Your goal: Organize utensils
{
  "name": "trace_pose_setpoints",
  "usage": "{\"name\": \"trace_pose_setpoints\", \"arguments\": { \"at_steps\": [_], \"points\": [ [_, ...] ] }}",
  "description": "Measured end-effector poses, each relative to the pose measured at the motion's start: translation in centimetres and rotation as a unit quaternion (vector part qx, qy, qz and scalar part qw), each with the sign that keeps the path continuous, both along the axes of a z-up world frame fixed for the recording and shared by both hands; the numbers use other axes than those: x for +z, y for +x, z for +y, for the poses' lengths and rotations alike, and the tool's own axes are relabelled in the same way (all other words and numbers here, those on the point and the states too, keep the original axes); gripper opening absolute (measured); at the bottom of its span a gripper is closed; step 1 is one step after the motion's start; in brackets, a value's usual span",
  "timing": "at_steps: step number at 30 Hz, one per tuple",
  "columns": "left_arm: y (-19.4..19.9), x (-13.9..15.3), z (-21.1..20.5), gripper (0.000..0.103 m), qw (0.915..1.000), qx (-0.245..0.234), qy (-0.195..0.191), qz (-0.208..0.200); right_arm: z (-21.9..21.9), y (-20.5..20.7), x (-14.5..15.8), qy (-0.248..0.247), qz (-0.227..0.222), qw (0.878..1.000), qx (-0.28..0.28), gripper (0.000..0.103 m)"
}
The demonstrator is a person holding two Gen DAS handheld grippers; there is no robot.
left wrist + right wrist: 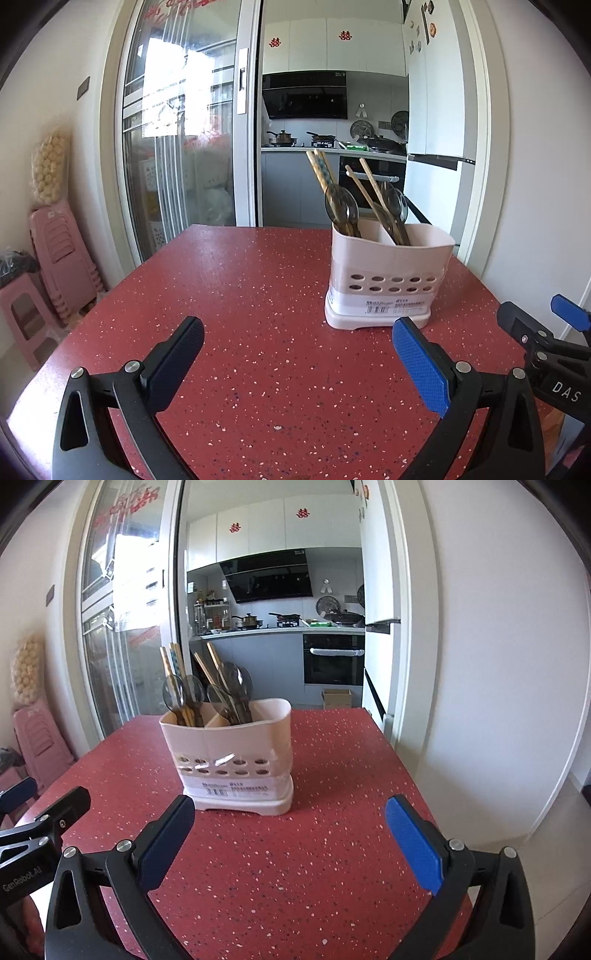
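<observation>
A pale pink utensil holder [388,273] [232,757] with a row of oval holes stands on the red speckled table [258,295] [332,775]. Its two compartments hold wooden chopsticks [321,170] [173,664] and dark clear spoons [341,208] [236,681], all upright and leaning. My left gripper [297,339] is open over bare table, to the left of and in front of the holder, nothing between its pads. My right gripper [290,818] is open wide just in front of the holder, also holding nothing. Each gripper shows at the edge of the other's view.
Pink plastic stools [55,258] are stacked on the floor left of the table. A sliding glass door [177,129] and an open kitchen doorway lie behind the table's far edge. A white wall [498,664] runs along the right side.
</observation>
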State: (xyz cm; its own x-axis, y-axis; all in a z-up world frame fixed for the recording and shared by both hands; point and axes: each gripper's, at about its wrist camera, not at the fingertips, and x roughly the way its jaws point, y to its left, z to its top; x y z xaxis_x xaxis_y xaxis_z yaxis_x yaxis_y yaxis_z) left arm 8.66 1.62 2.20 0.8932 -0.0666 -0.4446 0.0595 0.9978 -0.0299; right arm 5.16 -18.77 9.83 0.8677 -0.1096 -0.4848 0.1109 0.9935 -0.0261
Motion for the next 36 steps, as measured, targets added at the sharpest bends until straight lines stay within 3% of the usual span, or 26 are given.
{"name": "trace_pose_setpoints", "arguments": {
  "at_steps": [36],
  "points": [
    [0.46, -1.11, -0.69, 0.103, 0.9999, -0.006, 0.011, 0.012, -0.58, 0.08, -0.74, -0.008, -0.007, 1.0, 0.003, 0.103]
  ]
}}
